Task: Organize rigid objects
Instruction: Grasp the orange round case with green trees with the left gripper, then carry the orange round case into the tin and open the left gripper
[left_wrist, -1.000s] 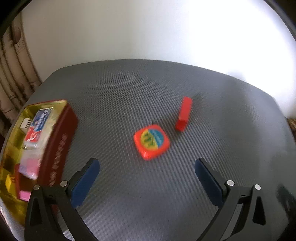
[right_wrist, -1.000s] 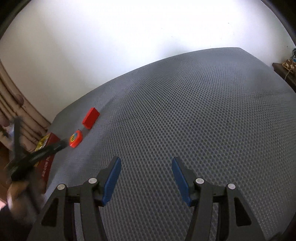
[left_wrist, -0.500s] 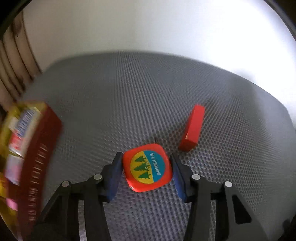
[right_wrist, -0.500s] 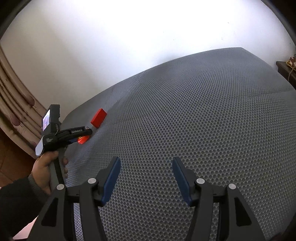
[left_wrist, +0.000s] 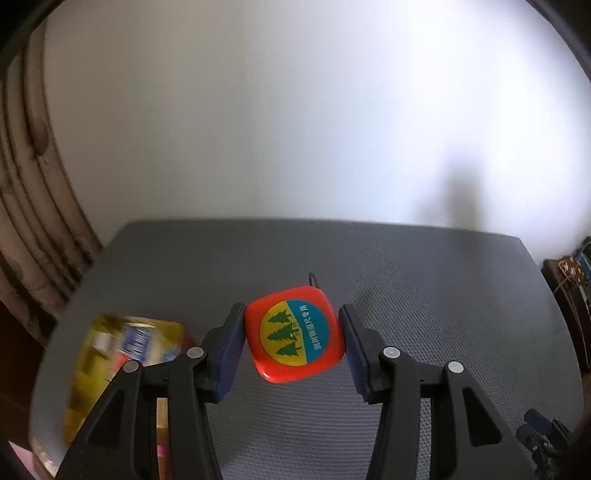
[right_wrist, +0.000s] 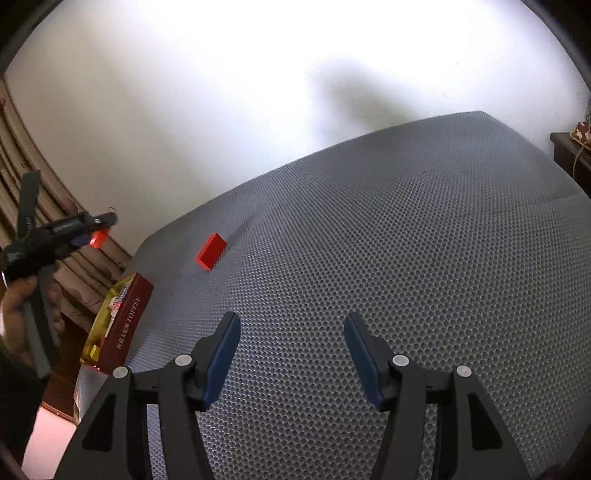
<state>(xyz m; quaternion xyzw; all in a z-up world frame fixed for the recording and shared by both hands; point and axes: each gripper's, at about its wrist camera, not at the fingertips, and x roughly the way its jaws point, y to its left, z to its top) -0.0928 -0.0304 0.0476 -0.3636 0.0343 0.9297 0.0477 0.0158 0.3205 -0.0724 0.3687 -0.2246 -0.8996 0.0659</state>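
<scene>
Up off the mat now — orange tape measure (left_wrist: 293, 334) pinched in left gripper (left_wrist: 291, 341) at frame centre, toffee tin (left_wrist: 122, 354) lower left next; right gripper (right_wrist: 291, 350) spread, empty.

grey dimpled table (right_wrist: 406, 258) carries a red block (right_wrist: 210, 250) and toffee tin (right_wrist: 127, 317).

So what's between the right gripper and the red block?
Only bare grey mat, in the right wrist view, from the right gripper to the red block.
</scene>
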